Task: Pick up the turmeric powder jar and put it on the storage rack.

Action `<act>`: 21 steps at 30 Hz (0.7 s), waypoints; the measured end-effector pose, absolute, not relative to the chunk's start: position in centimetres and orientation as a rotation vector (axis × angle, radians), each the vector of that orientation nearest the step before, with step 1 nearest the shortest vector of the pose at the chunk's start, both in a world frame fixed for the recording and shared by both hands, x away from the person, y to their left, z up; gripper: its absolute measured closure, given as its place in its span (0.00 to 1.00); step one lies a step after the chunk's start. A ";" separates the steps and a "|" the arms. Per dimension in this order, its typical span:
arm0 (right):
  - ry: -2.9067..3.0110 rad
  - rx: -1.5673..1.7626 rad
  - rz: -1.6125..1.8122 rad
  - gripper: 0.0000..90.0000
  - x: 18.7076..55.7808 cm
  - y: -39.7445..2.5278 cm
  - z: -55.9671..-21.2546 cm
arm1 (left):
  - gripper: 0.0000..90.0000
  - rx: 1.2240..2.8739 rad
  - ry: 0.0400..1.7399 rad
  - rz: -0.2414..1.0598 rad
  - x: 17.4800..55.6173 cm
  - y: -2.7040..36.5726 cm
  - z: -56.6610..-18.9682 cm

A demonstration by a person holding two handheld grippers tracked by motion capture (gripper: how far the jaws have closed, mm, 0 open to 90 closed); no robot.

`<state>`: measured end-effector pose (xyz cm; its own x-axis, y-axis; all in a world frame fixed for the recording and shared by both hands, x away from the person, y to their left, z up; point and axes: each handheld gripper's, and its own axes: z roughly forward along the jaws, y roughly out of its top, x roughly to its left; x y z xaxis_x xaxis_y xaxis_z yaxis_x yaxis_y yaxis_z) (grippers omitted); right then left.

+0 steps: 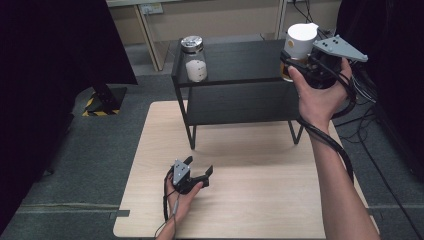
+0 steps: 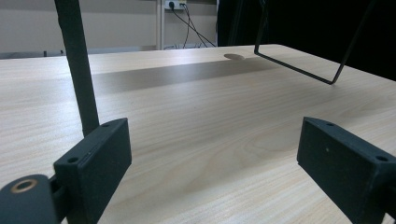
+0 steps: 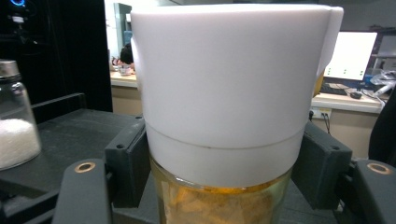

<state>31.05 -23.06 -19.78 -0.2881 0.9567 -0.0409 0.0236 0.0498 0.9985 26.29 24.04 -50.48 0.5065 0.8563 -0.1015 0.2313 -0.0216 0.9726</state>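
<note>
A glass jar (image 1: pixel 300 47) with a tall white lid and orange-yellow contents is at the right end of the black shelf's top (image 1: pixel 240 60). My right gripper (image 1: pixel 295 62) is shut on it, with the jaws clamped just under the lid. In the right gripper view the white-lidded jar (image 3: pixel 229 93) is close up between the pads of my right gripper (image 3: pixel 224 172). Whether it rests on the shelf I cannot tell. A second jar (image 1: pixel 194 60) with a silver lid and white grains stands at the shelf's left end. My left gripper (image 1: pixel 197 170) lies open on the wooden table (image 1: pixel 250 200), holding nothing.
The shelf's thick black leg (image 2: pixel 77 65) and thin wire leg (image 2: pixel 299 65) stand ahead of my left gripper (image 2: pixel 212 158). The silver-lidded jar (image 3: pixel 16 121) sits left of the held one. Cables (image 1: pixel 370 90) trail on the floor at right. A striped stand base (image 1: pixel 97 105) sits left of the table.
</note>
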 end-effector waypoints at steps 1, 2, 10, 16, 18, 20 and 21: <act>1.467 1.049 1.366 0.34 31.2 -23.0 -19.6 | 0.10 1.550 0.971 0.651 26.3 24.0 -50.5; 1.468 1.052 1.359 0.34 31.4 -23.0 -19.5 | 0.10 1.550 0.971 0.651 26.3 24.0 -50.5; 1.477 1.073 1.328 0.34 32.6 -22.9 -18.8 | 0.11 1.549 0.971 0.650 26.3 24.0 -50.5; 1.491 1.091 1.308 0.34 33.6 -22.8 -18.6 | 0.10 1.550 0.971 0.647 26.3 24.1 -50.5; 1.496 1.098 1.306 0.34 33.8 -22.7 -18.5 | 0.10 1.549 0.971 0.648 26.3 24.1 -50.5; 1.496 1.108 1.305 0.34 34.1 -22.7 -18.6 | 0.10 1.549 0.969 0.649 26.3 24.1 -50.5; 1.495 1.113 1.305 0.34 34.2 -22.7 -18.6 | 0.10 1.550 0.968 0.649 26.3 24.1 -50.5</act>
<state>34.17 -22.70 -18.59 -0.2539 0.9665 -0.0384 0.0924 0.0637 0.9937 26.29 24.07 -50.50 0.5083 0.8551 -0.1018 0.2303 -0.0211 0.9729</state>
